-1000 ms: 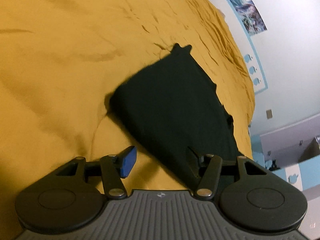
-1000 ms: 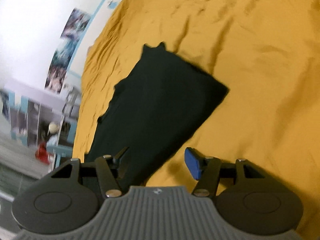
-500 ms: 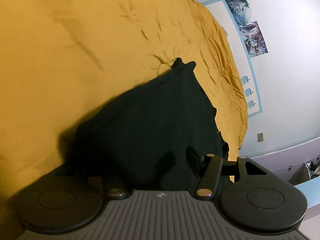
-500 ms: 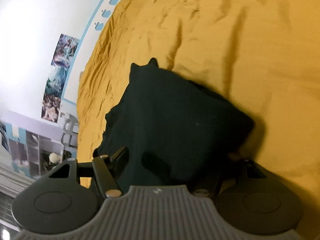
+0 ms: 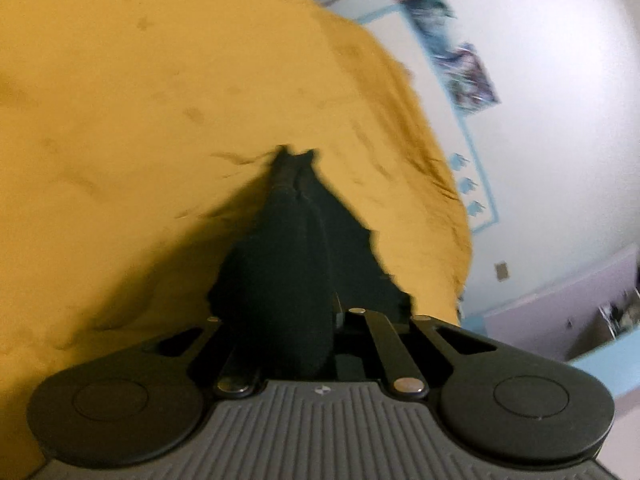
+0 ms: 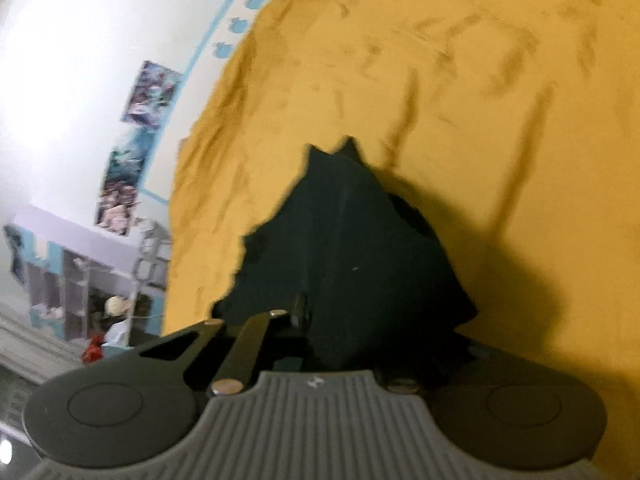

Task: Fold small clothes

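Observation:
A dark green, almost black garment (image 5: 296,248) lies on a yellow bedsheet (image 5: 120,140). Its near edge is bunched up between the jaws of my left gripper (image 5: 316,320), which is shut on it. In the right wrist view the same garment (image 6: 360,248) rises in a lifted fold from the sheet (image 6: 500,100) into my right gripper (image 6: 320,320), which is shut on its near edge. The cloth hides the fingertips in both views. The garment's far end with two small points still rests on the sheet.
The bed's edge runs beside a white wall with posters (image 5: 464,68) and a blue-trimmed panel (image 6: 224,40). Lilac furniture (image 5: 560,304) stands past the bed in the left view. Shelves with clutter (image 6: 80,292) show at the left of the right view.
Both grippers came down onto the garment's near edge and closed on it. The flat cloth is now gathered and lifted at the near end, and both views are blurred by motion.

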